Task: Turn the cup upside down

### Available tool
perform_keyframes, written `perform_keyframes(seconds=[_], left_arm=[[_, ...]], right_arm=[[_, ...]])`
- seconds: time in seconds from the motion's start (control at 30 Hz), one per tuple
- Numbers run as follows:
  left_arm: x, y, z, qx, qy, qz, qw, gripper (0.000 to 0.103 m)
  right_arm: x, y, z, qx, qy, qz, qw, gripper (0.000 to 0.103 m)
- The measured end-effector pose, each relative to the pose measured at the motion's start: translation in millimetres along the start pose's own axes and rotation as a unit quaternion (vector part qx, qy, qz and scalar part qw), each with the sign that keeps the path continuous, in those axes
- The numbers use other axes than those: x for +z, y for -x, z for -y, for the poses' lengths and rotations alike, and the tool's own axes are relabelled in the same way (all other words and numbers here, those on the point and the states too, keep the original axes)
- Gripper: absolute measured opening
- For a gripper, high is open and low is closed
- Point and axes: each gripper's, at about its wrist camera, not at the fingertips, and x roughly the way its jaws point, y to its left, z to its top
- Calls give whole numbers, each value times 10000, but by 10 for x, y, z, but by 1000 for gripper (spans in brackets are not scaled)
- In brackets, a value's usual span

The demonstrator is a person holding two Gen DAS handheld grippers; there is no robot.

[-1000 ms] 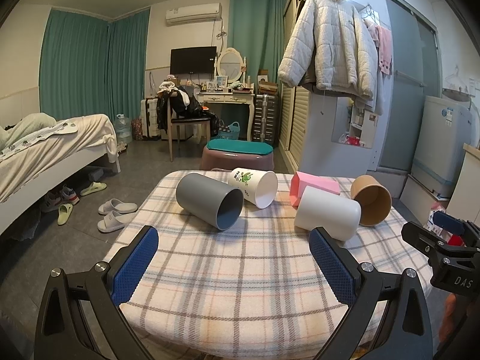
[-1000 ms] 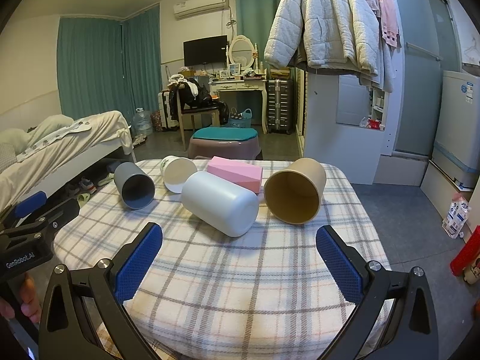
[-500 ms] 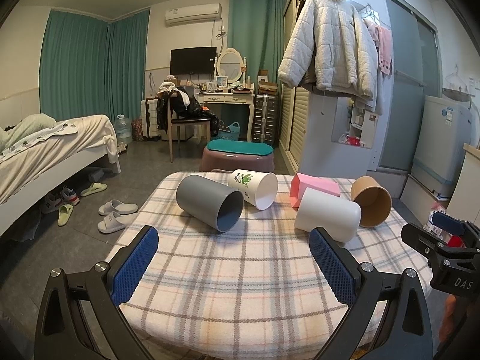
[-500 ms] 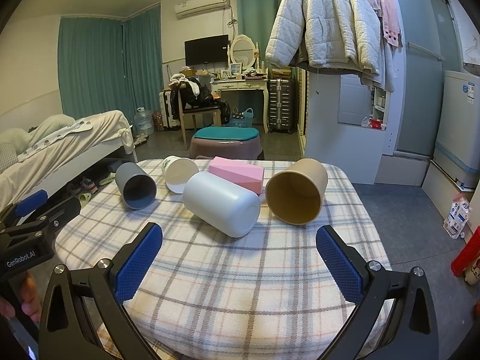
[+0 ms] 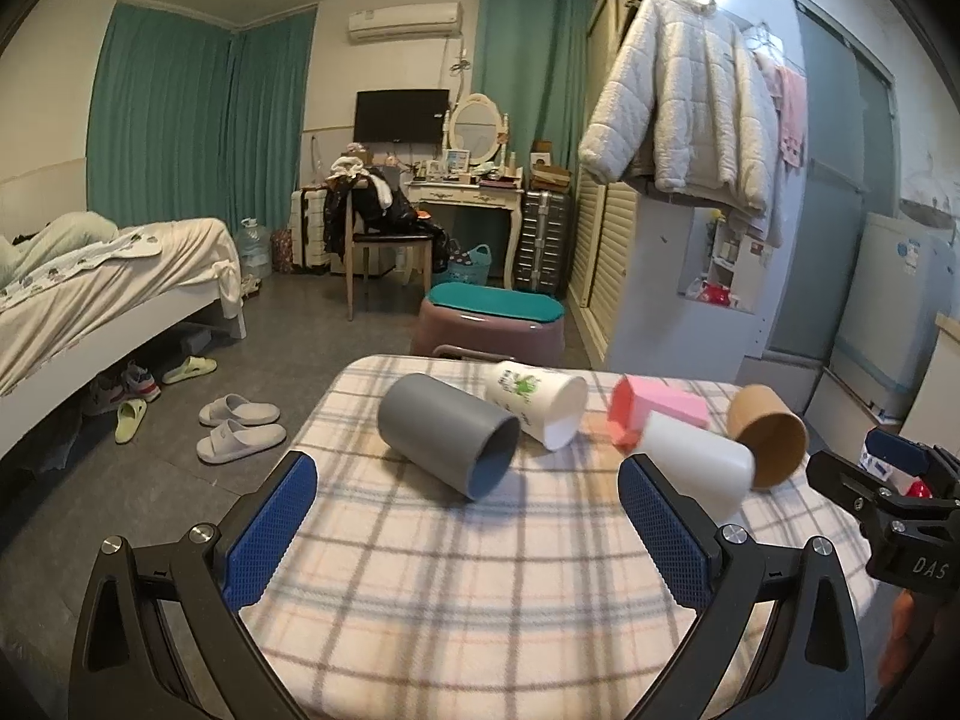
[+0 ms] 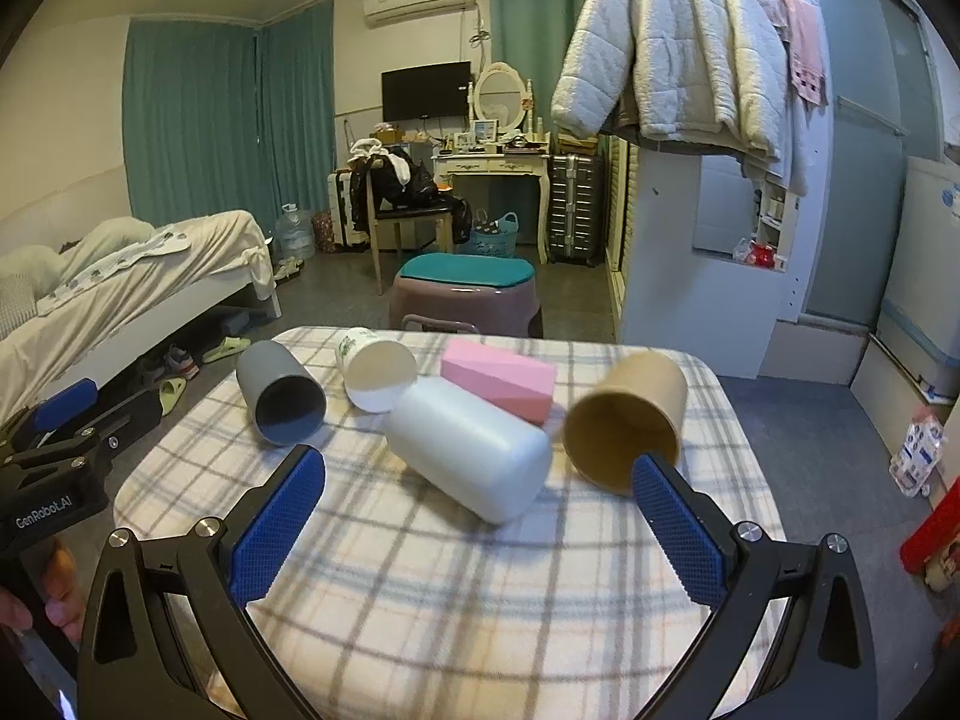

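Note:
Several cups lie on their sides on the plaid-covered table [image 5: 456, 588]: a grey cup [image 5: 447, 444] [image 6: 279, 399], a white paper cup with a green print [image 5: 540, 402] [image 6: 375, 369], a plain white cup [image 5: 696, 462] [image 6: 468, 456] and a brown paper cup [image 5: 765, 435] [image 6: 627, 420]. My left gripper [image 5: 468, 531] is open and empty, short of the grey cup. My right gripper [image 6: 474, 531] is open and empty, its jaws either side of the plain white cup's near end, not touching it.
A pink block [image 6: 498, 381] [image 5: 660, 408] lies behind the white cup. A purple stool with a teal cushion [image 6: 465, 291] stands beyond the table's far edge. A bed [image 5: 90, 294] is on the left, a white cabinet [image 6: 702, 276] on the right.
Both grippers have moved forward toward the cups, which look larger and nearer now. The jaws stay open. The cups have not moved.

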Motion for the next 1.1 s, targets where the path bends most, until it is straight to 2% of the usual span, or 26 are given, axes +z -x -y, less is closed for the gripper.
perform_keyframes(seconds=[0.2, 0.4, 0.63, 0.87, 1.0, 1.1], left_arm=[[87, -278, -287, 257, 107, -148, 9995, 103], [120, -634, -574, 487, 205, -418, 9977, 103], [50, -979, -756, 644, 288, -716, 9949, 103], [-33, -1224, -809, 743, 245, -904, 9928, 103], [-55, -1295, -816, 725, 216, -972, 9924, 103], [-61, -1342, -809, 670, 211, -1020, 9923, 103]], right_arm=[[290, -370, -231, 288, 270, -190, 9990, 103], [543, -945, -479, 645, 566, -700, 9938, 103], [778, -1687, -712, 984, 1046, -1329, 9807, 103], [789, -2359, -830, 1176, 1235, -2095, 9628, 103], [757, -2566, -857, 1127, 1283, -2292, 9583, 101], [735, -2676, -867, 1091, 1328, -2405, 9553, 95]])
